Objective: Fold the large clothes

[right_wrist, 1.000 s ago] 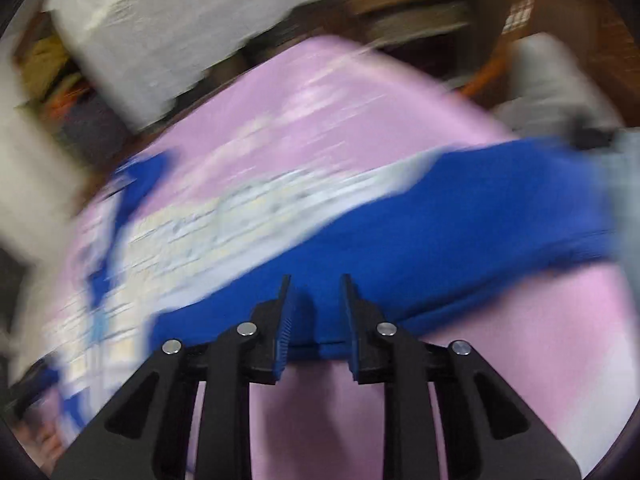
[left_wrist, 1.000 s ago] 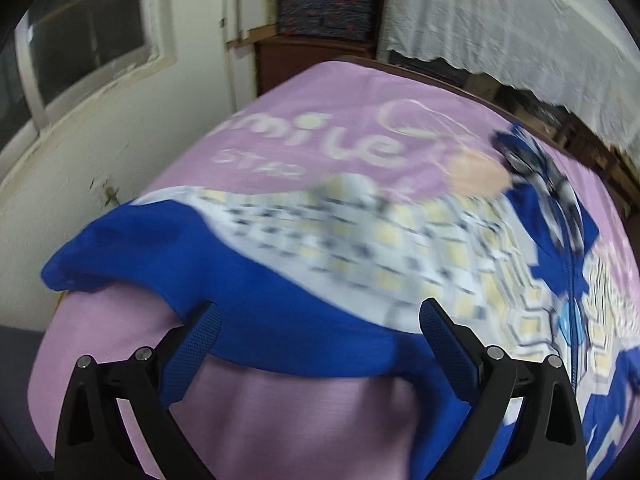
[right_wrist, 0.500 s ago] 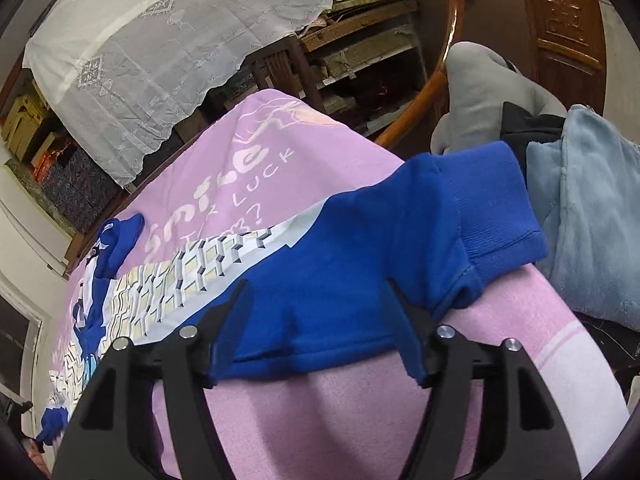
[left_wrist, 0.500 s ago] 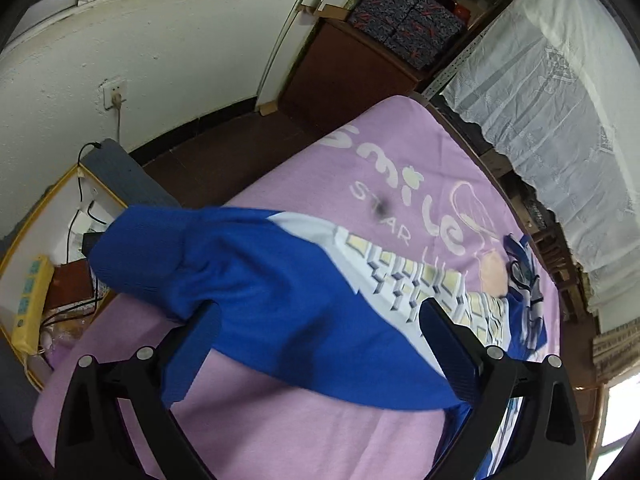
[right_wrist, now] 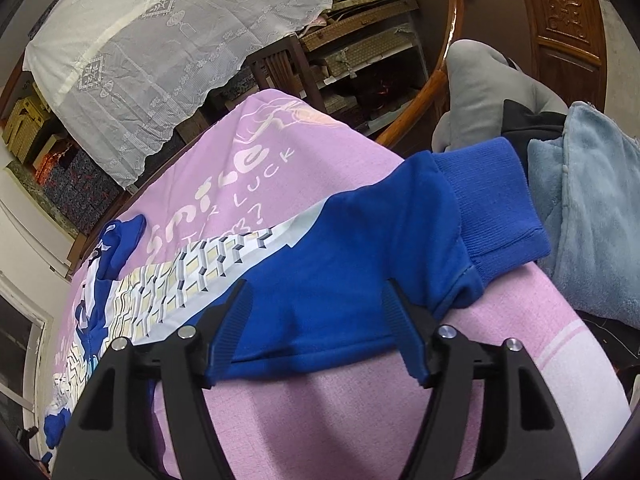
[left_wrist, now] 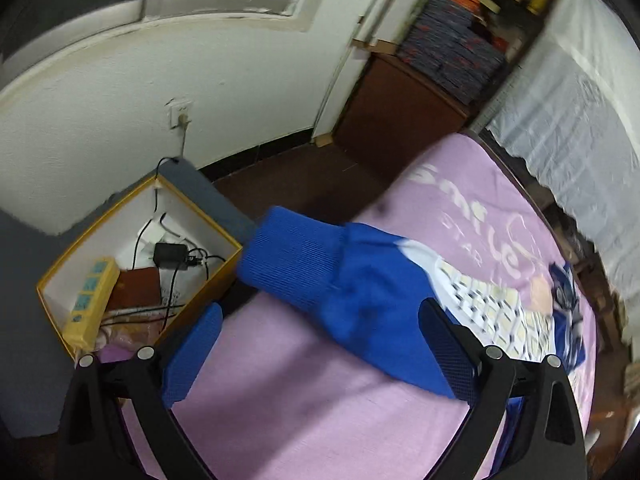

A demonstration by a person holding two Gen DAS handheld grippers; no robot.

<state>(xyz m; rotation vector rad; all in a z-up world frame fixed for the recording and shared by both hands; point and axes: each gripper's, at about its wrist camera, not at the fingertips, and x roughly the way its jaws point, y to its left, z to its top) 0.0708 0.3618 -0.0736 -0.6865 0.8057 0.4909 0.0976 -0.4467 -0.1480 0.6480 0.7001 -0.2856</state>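
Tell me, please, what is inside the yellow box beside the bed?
Inside the yellow box lie a yellow power strip, a black adapter with cables, and something brown. Whatever lies beneath them is covered.

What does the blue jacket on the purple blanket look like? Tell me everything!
The blue jacket looks like soft fleece, with ribbed cuffs and a white panel of yellow and grey blocks. It lies spread across the purple blanket, sleeves out sideways. The right tool stands open around its hem, not pinching.
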